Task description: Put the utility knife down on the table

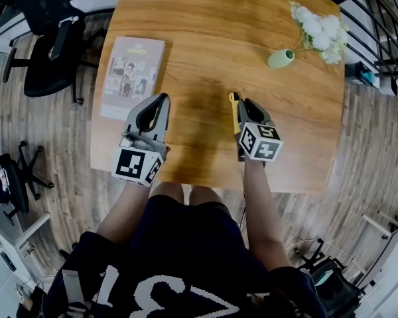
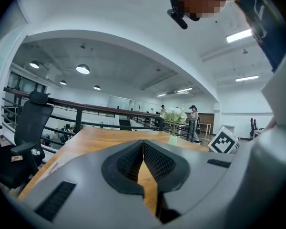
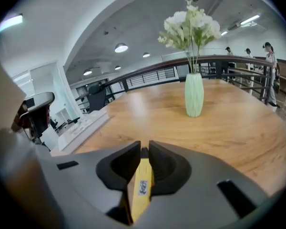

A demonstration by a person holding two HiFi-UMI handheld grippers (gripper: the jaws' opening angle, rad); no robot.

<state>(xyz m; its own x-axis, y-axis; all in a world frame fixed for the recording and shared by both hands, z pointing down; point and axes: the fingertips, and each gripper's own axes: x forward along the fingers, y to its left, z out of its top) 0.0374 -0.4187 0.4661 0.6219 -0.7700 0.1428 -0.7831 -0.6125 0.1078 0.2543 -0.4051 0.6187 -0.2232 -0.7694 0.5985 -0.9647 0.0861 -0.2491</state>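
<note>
**Knife clamped in the right tool over the bench**

The right tool (image 3: 144,149) has its jaws closed narrow on the yellow utility knife (image 3: 142,187), and the pads press on both flanks of the handle. The knife runs lengthwise between the jaws with a small label facing up. In the head view the knife (image 1: 235,114) shows as a yellow strip along the right tool (image 1: 242,101), above the near half of the wooden bench (image 1: 219,38). Whether it touches the wood cannot be told.

The left tool (image 2: 143,142) is closed, tips meeting, with nothing between them. It sits beside the right one, above the bench's near edge (image 1: 162,98).

A magazine (image 1: 132,77) lies flat near the bench's left edge. A pale green vase (image 3: 194,94) with white flowers (image 1: 318,28) stands upright toward the far right corner, well apart from both tools.
</note>
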